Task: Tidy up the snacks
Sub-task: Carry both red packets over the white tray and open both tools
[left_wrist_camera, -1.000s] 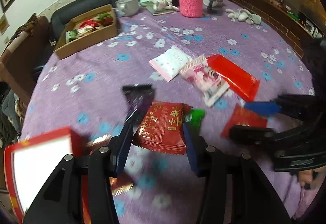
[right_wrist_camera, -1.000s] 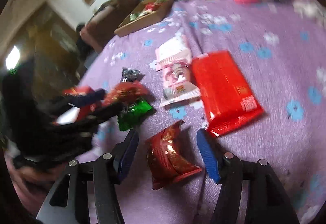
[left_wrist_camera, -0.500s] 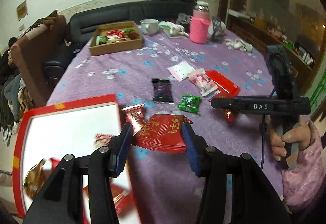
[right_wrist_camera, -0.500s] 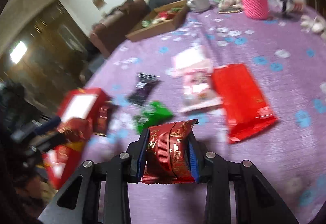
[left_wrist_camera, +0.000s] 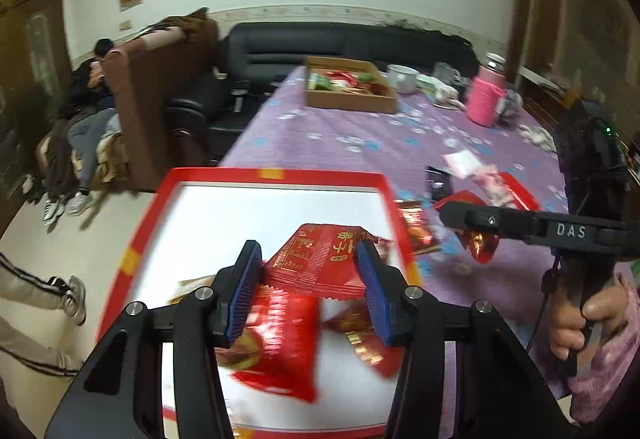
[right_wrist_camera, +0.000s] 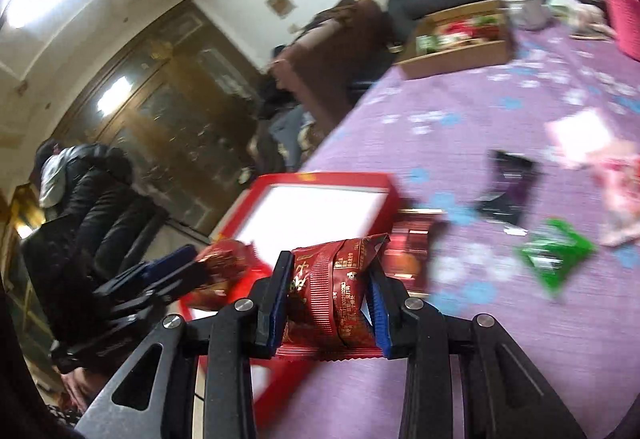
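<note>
My left gripper [left_wrist_camera: 308,251] is shut on a flat red snack packet [left_wrist_camera: 320,259] and holds it over a red-rimmed box [left_wrist_camera: 276,174] with a white inside. Several red packets lie blurred in that box. My right gripper [right_wrist_camera: 331,263] is shut on a crumpled dark-red snack packet [right_wrist_camera: 336,291], just right of the same box [right_wrist_camera: 320,181] at the table's near-left corner. Seen from the left wrist view, the right gripper [left_wrist_camera: 460,215] comes in from the right with its packet [left_wrist_camera: 480,245] hanging. The left gripper [right_wrist_camera: 196,263] shows low at the left in the right wrist view.
Loose snacks lie on the purple flowered tablecloth [left_wrist_camera: 340,143]: a black packet [right_wrist_camera: 506,191], a green packet [right_wrist_camera: 556,251], pink packets [left_wrist_camera: 490,183], a small dark-red packet [left_wrist_camera: 416,227]. A cardboard tray of snacks [left_wrist_camera: 348,95], a white cup [left_wrist_camera: 402,77] and a pink bottle [left_wrist_camera: 488,103] stand at the back. People are at the left.
The right gripper closed on the dark-red packet and lifted it off the table. Both grippers swung left toward the red box, the left one carrying its packet over it.
</note>
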Motion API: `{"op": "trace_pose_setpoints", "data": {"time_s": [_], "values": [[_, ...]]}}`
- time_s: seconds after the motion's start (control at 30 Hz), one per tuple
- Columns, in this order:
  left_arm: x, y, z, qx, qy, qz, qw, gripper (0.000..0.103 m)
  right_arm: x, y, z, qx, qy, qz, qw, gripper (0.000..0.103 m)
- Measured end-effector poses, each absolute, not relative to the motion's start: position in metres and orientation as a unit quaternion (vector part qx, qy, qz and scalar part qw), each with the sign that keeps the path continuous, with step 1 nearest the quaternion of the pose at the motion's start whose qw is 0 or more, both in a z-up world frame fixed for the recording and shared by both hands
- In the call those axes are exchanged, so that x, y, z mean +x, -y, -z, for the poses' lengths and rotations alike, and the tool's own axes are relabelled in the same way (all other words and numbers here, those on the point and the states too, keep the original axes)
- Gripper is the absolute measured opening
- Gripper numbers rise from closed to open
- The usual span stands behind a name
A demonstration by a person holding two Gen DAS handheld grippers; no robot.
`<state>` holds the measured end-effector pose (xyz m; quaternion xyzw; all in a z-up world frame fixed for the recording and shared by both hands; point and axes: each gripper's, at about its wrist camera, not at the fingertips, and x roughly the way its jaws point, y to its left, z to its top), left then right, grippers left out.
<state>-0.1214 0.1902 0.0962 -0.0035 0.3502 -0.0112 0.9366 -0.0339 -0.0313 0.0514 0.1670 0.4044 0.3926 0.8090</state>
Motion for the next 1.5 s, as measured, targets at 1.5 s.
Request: {"op": "trace_pose_setpoints", "data": {"time_s": [1.5], "values": [[-0.132, -0.197, -0.082, 0.082, -0.341, -0.086, 0.933, 0.082, -0.026, 0.051, -0.041, 0.204, -0.402, -0.360, 0.817, 0.044]]}}
